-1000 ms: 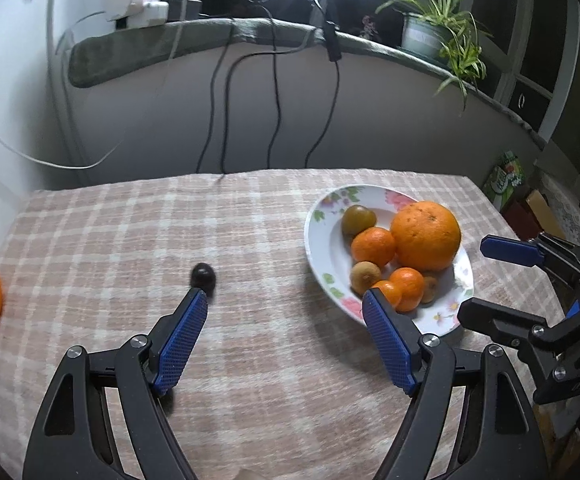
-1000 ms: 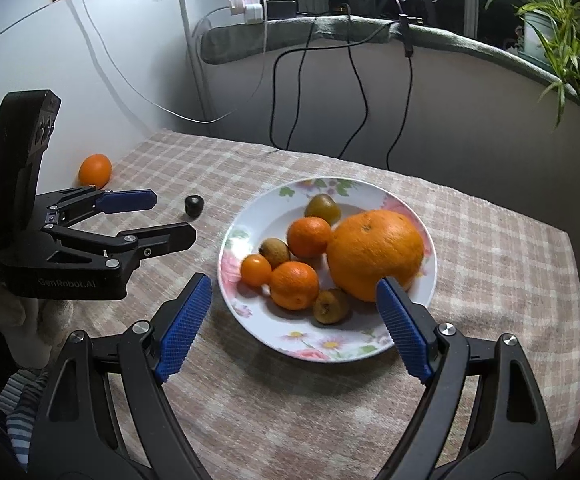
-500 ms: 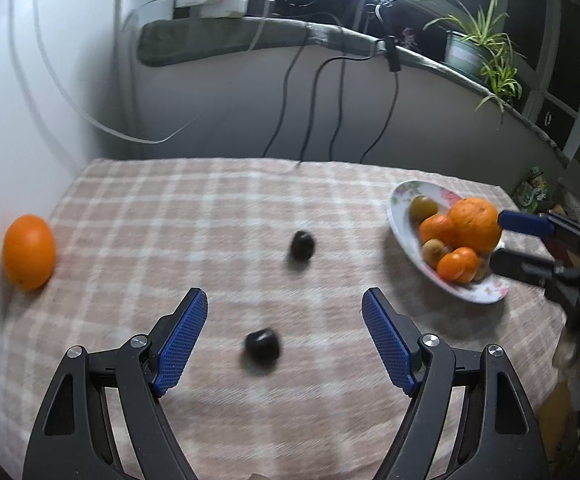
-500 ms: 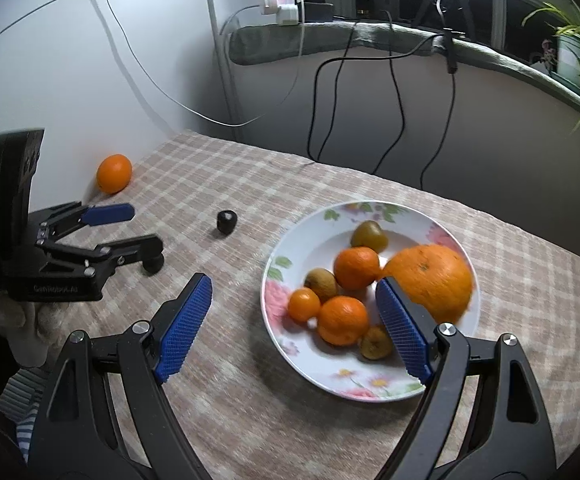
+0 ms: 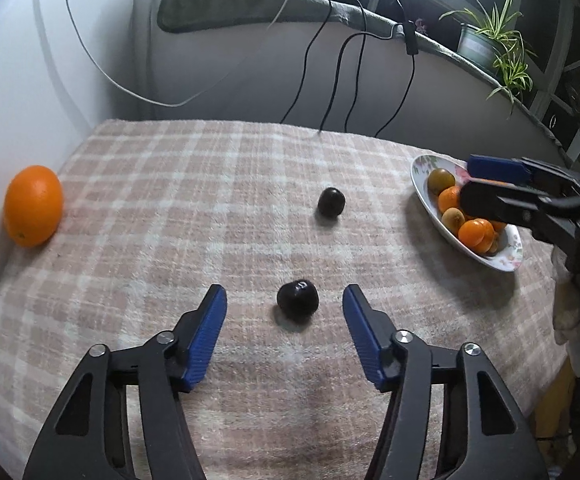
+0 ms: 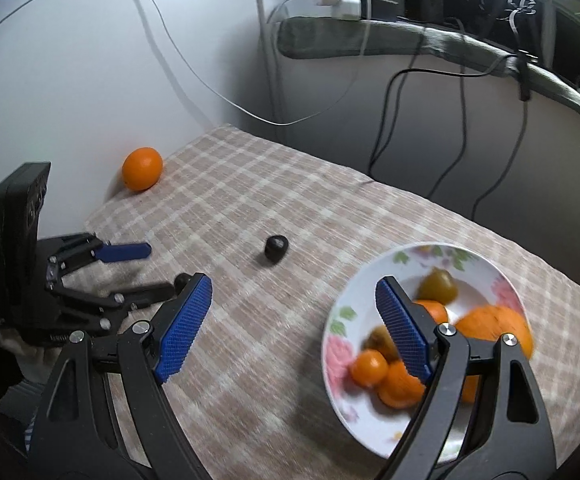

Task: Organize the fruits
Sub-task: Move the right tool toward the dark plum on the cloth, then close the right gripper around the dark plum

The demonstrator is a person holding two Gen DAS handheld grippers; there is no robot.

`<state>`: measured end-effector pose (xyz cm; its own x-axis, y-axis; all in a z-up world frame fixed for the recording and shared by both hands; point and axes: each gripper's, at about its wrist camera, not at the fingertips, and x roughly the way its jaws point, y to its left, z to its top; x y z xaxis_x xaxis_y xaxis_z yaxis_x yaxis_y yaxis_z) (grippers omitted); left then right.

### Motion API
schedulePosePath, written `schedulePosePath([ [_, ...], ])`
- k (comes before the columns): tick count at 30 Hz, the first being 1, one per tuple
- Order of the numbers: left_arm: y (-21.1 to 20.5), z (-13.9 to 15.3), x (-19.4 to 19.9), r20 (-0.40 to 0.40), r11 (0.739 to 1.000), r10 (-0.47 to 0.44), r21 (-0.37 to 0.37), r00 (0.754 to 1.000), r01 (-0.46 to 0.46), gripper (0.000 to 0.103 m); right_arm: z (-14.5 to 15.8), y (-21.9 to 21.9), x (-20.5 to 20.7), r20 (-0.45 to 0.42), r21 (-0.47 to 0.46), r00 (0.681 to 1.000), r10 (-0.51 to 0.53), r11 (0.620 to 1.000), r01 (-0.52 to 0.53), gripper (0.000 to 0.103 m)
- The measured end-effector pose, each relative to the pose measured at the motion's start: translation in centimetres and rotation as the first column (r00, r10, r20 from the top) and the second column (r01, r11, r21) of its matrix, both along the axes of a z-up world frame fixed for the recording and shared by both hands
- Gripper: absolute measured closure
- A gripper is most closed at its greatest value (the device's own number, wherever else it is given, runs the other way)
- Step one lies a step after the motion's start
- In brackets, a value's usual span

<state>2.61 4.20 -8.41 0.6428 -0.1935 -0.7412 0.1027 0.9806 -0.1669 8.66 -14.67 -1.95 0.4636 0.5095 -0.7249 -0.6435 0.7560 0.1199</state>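
Two dark round fruits lie on the checked cloth. The near dark fruit [image 5: 297,298] sits between the blue pads of my left gripper [image 5: 284,306], whose jaws are closing; a gap shows on both sides of the fruit. The far dark fruit [image 5: 331,201] [image 6: 276,246] lies loose mid-table. An orange [image 5: 32,205] [image 6: 142,169] rests by the left wall. A flowered plate [image 5: 419,178] [image 6: 373,276] holds a large orange [image 6: 493,322], several small oranges and brown-green fruits. My right gripper [image 6: 291,298] [image 5: 477,184] hovers open at the plate's left rim, holding nothing. The left gripper [image 6: 164,266] shows at left.
A white wall bounds the table's left side, with a grey padded ledge [image 5: 274,12] behind. Black and white cables [image 5: 329,80] hang down to the back edge. A potted plant [image 5: 485,46] stands on the ledge. Cloth between the far dark fruit and the orange is bare.
The left gripper swung left from the plate onto the near dark fruit, and its jaws have narrowed around it. The right gripper shifted left, so the plate now sits under its right finger.
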Motion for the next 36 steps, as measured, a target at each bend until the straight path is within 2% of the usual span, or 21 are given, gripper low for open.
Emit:
schedulePosePath([
  [4, 0.3, -0.4, 0.3, -0.017, 0.999, -0.008, -0.032, 1.0, 0.007, 0.052, -0.5, 1.8, 0.9, -0.02, -0.006, 0.999, 0.025, 1.0, -0.026, 0.017],
  [7, 0.4, -0.5, 0.5, -0.024, 0.999, -0.011, -0.036, 1.0, 0.01, 0.057, -1.2, 3.2, 1.5, -0.051, -0.018, 0.998, 0.048, 0.999, -0.049, 0.028],
  [10, 0.4, -0.6, 0.8, -0.028, 0.999, -0.017, -0.039, 0.999, 0.016, 0.06, -2.0, 4.5, 2.0, -0.068, -0.038, 0.996, 0.063, 0.997, -0.065, 0.03],
  [12, 0.3, -0.6, 1.0, -0.03, 0.999, -0.022, -0.04, 0.999, 0.021, 0.063, -2.5, 5.3, 2.5, -0.083, -0.053, 0.994, 0.071, 0.996, -0.075, 0.034],
  [14, 0.1, -0.7, 1.1, -0.033, 0.999, -0.03, -0.041, 0.999, 0.028, 0.064, -3.0, 5.9, 3.1, -0.102, -0.066, 0.992, 0.077, 0.994, -0.084, 0.044],
  [20, 0.1, -1.0, 1.3, -0.045, 0.998, -0.036, -0.045, 0.998, 0.034, 0.067, -4.7, 7.4, 4.7, -0.14, -0.114, 0.988, 0.071, 0.99, -0.088, 0.054],
  [36, 0.5, -1.3, 1.5, -0.054, 0.997, -0.039, -0.067, 0.998, 0.035, 0.072, -6.2, 9.0, 6.0, -0.158, -0.188, 0.986, 0.052, 0.979, -0.082, 0.058],
])
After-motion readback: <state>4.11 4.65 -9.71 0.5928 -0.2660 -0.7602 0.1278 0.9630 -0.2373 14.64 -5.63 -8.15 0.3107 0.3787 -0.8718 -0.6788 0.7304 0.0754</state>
